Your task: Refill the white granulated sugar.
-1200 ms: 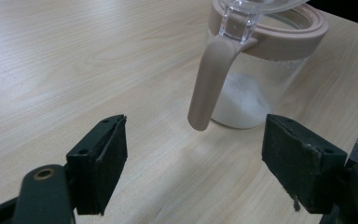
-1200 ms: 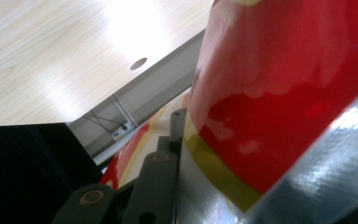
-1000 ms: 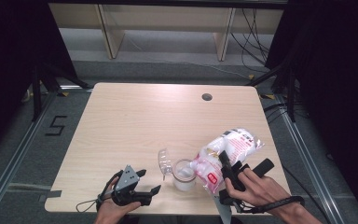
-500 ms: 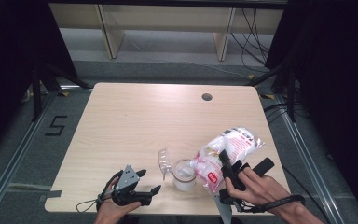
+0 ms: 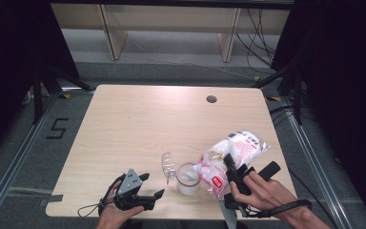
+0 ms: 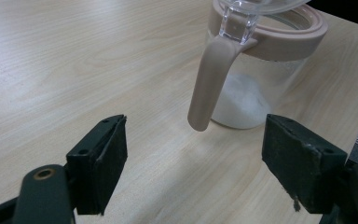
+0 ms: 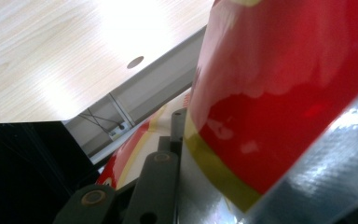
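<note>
Now pouring: right gripper (image 5: 229, 168) jaws clamped on soft, slippery bag (image 5: 233, 152), best pinched near its bottom; left gripper (image 5: 145, 191) jaws wide, empty, beside jar (image 5: 188, 179).

A pale wood-grain rectangular table (image 5: 138, 129) with a round cable hole (image 5: 211, 99) stands on grey floor (image 5: 171, 71) (a "5" (image 5: 57, 129) is taped at its left). Beige shelving legs (image 5: 108, 33) stand behind, black curtains (image 5: 9, 62) beside.
</note>
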Tool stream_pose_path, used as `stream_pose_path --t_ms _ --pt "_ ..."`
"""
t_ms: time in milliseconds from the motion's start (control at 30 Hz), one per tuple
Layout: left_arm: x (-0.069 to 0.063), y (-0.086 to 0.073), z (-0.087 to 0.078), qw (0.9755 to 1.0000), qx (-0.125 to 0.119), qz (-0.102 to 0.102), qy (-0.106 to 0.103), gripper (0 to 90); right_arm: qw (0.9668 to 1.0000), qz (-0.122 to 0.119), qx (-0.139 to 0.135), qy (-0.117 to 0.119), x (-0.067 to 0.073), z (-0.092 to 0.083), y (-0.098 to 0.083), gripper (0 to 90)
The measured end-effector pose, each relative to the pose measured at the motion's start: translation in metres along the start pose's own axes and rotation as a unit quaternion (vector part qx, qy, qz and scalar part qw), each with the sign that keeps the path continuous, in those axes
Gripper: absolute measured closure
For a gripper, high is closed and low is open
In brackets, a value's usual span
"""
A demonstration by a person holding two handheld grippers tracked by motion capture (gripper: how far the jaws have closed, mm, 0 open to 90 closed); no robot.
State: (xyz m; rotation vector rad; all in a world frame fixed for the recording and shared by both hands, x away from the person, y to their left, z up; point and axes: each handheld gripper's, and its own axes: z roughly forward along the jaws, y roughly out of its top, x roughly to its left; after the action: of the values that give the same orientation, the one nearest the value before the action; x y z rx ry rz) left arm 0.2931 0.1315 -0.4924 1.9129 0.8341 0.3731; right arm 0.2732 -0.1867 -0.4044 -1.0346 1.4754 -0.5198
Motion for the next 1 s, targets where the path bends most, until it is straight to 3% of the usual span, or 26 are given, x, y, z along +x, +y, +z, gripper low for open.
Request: stream_pose_path --t_ms 767,800,867,900,1000 --pt "0.0007 0.0 0.0006 1.0 -0.002 0.001 -0.004 22.0 1.0 -0.003 -0.001 0.004 0.0019 0.0004 0.0001 81.9" --pt "-0.0005 -0.0004 0.0008 0.9999 -0.002 -0.01 -0.003 22.0 1.0 -0.003 0.0 0.005 0.0021 0.0003 0.0001 81.9" --pt "-0.0003 -0.0003 0.0007 1.0 -0.001 -0.007 -0.003 22.0 0.9999 -0.012 -0.003 0.004 0.0014 -0.0001 0.0002 81.9" --pt "0.0006 0.0001 0.0007 1.0 -0.002 0.002 -0.004 22.0 1.0 -0.003 0.0 0.004 0.0022 -0.0003 -0.0001 81.9" --pt "0.0001 0.0001 0.0005 1.0 0.0 0.002 -0.002 22.0 1.0 -0.003 0.0 0.001 0.0024 -0.0004 -0.0003 81.9"
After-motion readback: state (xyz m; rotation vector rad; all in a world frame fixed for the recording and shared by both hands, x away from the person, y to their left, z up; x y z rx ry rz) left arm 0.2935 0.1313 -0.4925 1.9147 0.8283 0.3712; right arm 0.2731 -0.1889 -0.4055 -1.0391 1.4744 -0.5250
